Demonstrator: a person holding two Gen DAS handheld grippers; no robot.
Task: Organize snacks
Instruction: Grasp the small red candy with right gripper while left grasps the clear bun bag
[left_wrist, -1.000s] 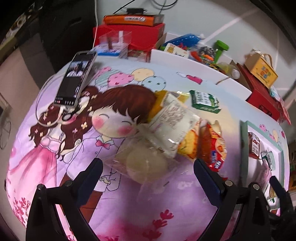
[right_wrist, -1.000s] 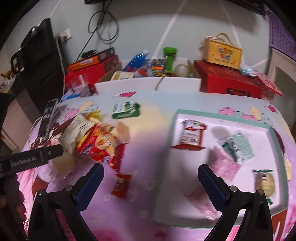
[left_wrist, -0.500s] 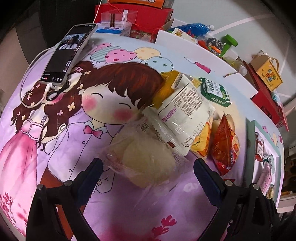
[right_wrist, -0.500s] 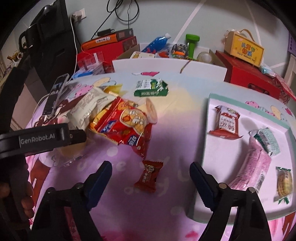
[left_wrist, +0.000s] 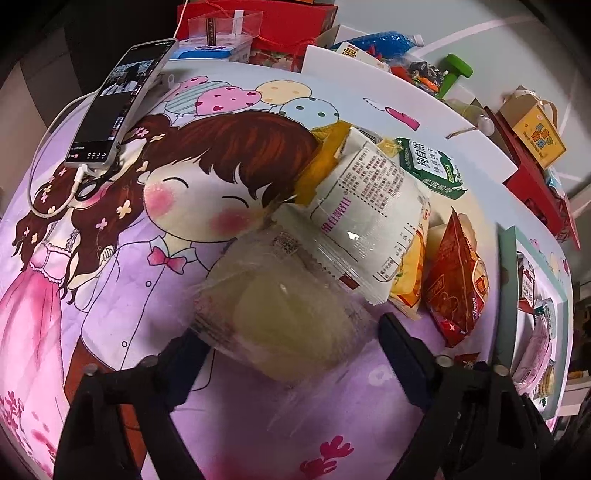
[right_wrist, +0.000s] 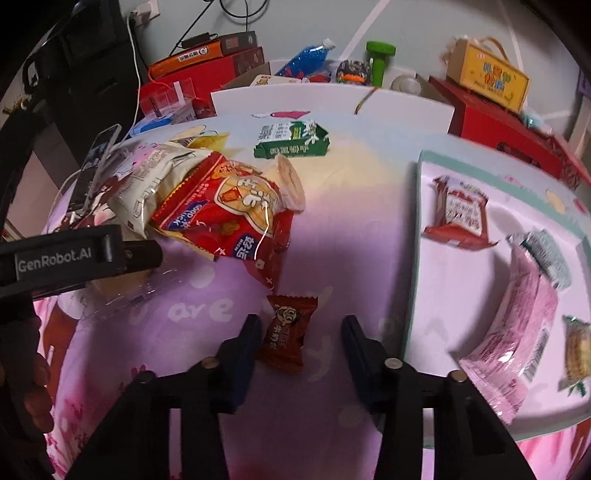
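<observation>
Between the closing jaws of my right claw (right_wrist: 300, 332), angled steeply down at the purple cartoon-print surface (right_wrist: 351, 243), lies a small red wrapped candy (right_wrist: 286, 334), light and crinkly, best pinched across its middle, not yet squeezed. My left claw (left_wrist: 291, 332), also tilted down and narrowing, straddles a clear bag holding a pale soft bun (left_wrist: 284, 314), slippery film over squashy contents, so I judge a gentle grip across its width wise. Farther off sit the snack pile (right_wrist: 229, 206) and the white tray (right_wrist: 417, 229).

Black tongs (right_wrist: 299, 341) with blue pads (right_wrist: 248, 332); white "GenRobot.AI" lettering.
</observation>
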